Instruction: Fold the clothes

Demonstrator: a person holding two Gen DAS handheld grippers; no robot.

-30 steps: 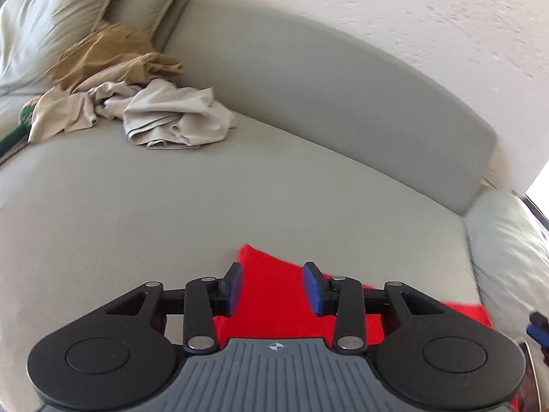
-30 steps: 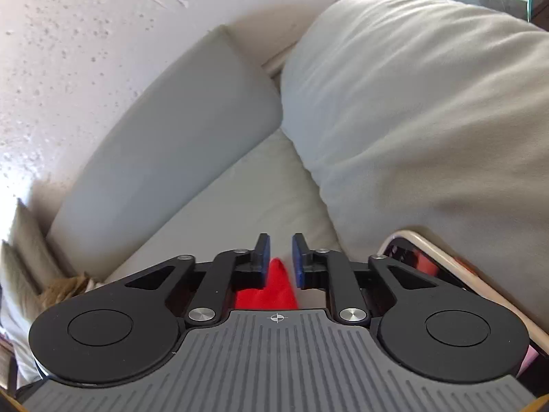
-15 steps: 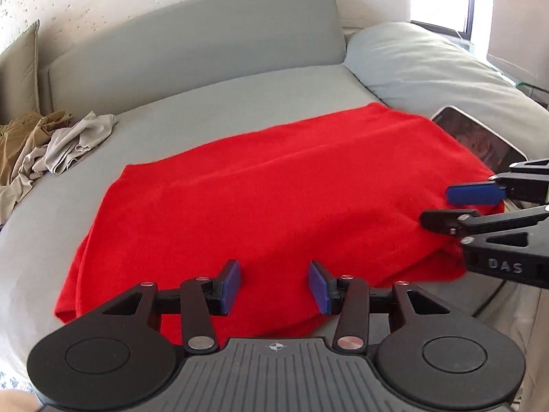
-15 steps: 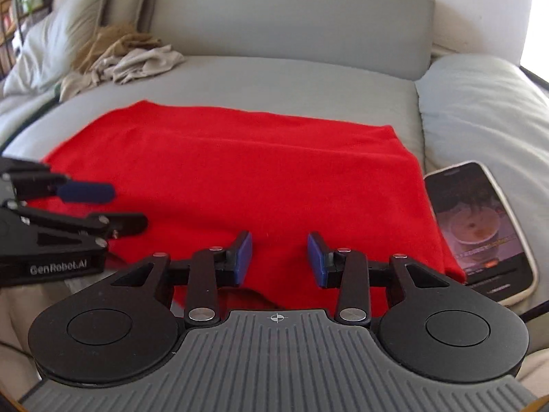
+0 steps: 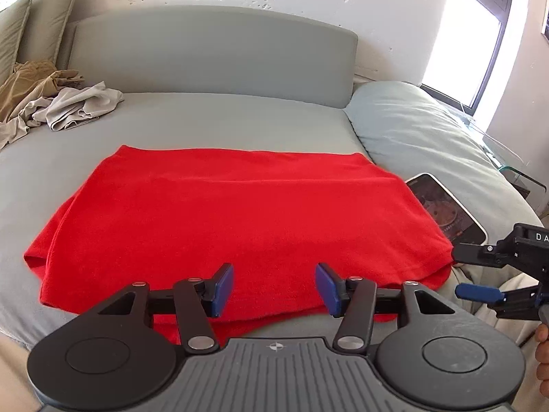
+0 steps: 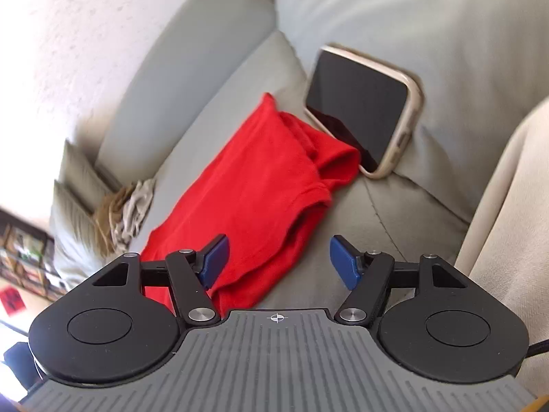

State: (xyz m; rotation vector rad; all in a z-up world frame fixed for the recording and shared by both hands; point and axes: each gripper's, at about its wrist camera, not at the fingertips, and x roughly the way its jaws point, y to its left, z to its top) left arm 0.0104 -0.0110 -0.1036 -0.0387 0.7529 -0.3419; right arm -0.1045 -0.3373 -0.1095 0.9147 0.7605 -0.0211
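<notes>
A red garment [image 5: 240, 213] lies folded flat on the grey sofa seat [image 5: 206, 116]. It also shows in the right wrist view [image 6: 254, 185], seen from its right end, where layered edges show. My left gripper [image 5: 273, 290] is open and empty, just above the garment's near edge. My right gripper [image 6: 278, 262] is open and empty, over the garment's near right corner. The right gripper also shows in the left wrist view [image 5: 480, 274] at the garment's right edge.
A phone [image 5: 446, 209] leans against the grey cushion [image 5: 429, 127] just right of the garment; it also shows in the right wrist view [image 6: 363, 110]. A pile of beige and tan clothes [image 5: 58, 106] lies at the back left by two pillows [image 5: 31, 34].
Both grippers have pulled back from the garment's far edge to its near edge and opened wider. The right gripper has swung to face the garment's right end.
</notes>
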